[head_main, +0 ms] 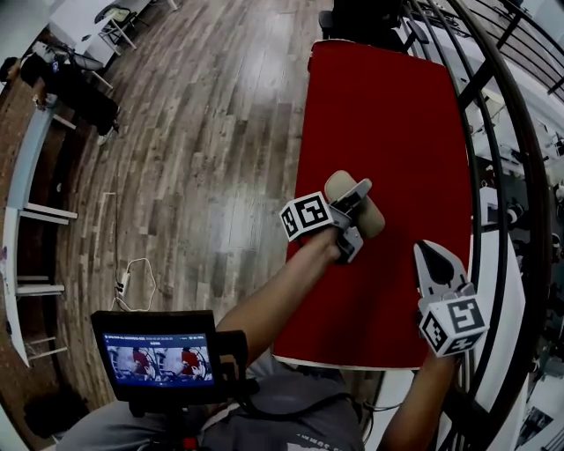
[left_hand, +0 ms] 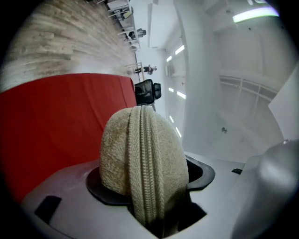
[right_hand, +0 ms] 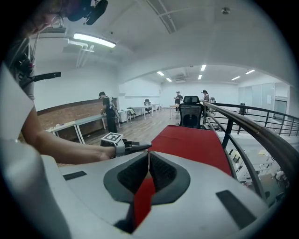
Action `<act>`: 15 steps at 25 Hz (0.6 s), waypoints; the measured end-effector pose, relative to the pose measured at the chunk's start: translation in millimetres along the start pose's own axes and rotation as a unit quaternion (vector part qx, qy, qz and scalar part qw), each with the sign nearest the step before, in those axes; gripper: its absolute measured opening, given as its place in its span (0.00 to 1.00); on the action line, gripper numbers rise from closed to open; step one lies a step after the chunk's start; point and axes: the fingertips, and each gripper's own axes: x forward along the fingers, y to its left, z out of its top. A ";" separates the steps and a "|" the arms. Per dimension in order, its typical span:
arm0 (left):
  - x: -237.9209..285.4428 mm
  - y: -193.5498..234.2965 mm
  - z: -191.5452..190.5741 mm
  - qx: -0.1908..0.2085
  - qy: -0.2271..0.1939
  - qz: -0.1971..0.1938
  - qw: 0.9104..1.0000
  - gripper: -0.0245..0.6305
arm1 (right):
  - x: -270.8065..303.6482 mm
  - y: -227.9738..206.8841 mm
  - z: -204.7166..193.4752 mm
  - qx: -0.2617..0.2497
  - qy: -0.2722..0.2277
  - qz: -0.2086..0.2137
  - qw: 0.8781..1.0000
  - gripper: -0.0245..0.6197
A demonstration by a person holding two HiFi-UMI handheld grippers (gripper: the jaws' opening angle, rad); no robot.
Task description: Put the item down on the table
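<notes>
A beige fabric pouch with a zipper along its top edge is clamped between the jaws of my left gripper, which is rolled onto its side just above the red table. In the left gripper view the pouch fills the gap between the jaws and bulges out past them. My right gripper hangs over the table's near right corner, shut with its tips touching and nothing between them. The right gripper view shows the left gripper off to its left.
A black office chair stands at the table's far end. A dark curved railing runs close along the right side. Wooden floor lies to the left. A small monitor sits in front of the person's chest.
</notes>
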 end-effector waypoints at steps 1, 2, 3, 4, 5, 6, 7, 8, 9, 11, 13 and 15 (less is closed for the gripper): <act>5.0 7.5 -4.3 -0.011 0.000 0.007 1.000 0.53 | 4.6 -10.6 -5.5 0.001 0.000 -0.006 1.000 0.05; 9.8 14.0 -8.3 -0.020 0.000 0.012 1.000 0.53 | 10.7 -22.4 -11.6 0.003 0.001 -0.013 1.000 0.05; 14.2 19.8 -12.0 -0.027 0.001 0.018 0.999 0.53 | 17.7 -34.4 -18.0 0.006 0.003 -0.020 1.000 0.05; 18.2 25.1 -15.7 -0.032 0.002 0.022 0.999 0.53 | 25.1 -45.7 -24.3 0.009 0.004 -0.028 1.000 0.05; 21.7 29.8 -19.3 -0.037 0.003 0.026 0.999 0.53 | 32.8 -55.7 -30.6 0.012 0.004 -0.036 0.999 0.05; 24.8 34.1 -22.7 -0.041 0.004 0.029 0.999 0.53 | 40.6 -64.2 -36.9 0.016 0.004 -0.043 0.999 0.05; 27.1 38.1 -25.9 -0.046 0.005 0.032 0.998 0.53 | 47.9 -71.0 -43.4 0.020 0.005 -0.048 0.999 0.05; 28.8 41.9 -29.1 -0.050 0.006 0.035 0.998 0.53 | 54.4 -76.3 -49.9 0.024 0.006 -0.052 0.998 0.05; 29.8 45.3 -32.1 -0.055 0.007 0.038 0.998 0.53 | 59.9 -80.7 -56.1 0.027 0.008 -0.056 0.998 0.05; 31.1 51.4 -36.2 -0.064 0.007 0.044 0.997 0.53 | 69.3 -88.1 -66.7 0.031 0.013 -0.061 0.998 0.05; 32.4 58.3 -38.1 -0.074 0.006 0.050 0.996 0.53 | 77.8 -94.5 -76.4 0.033 0.019 -0.065 0.997 0.05; 33.0 66.1 -40.7 -0.084 0.007 0.055 0.995 0.53 | 83.9 -98.5 -86.2 0.035 0.027 -0.066 0.997 0.05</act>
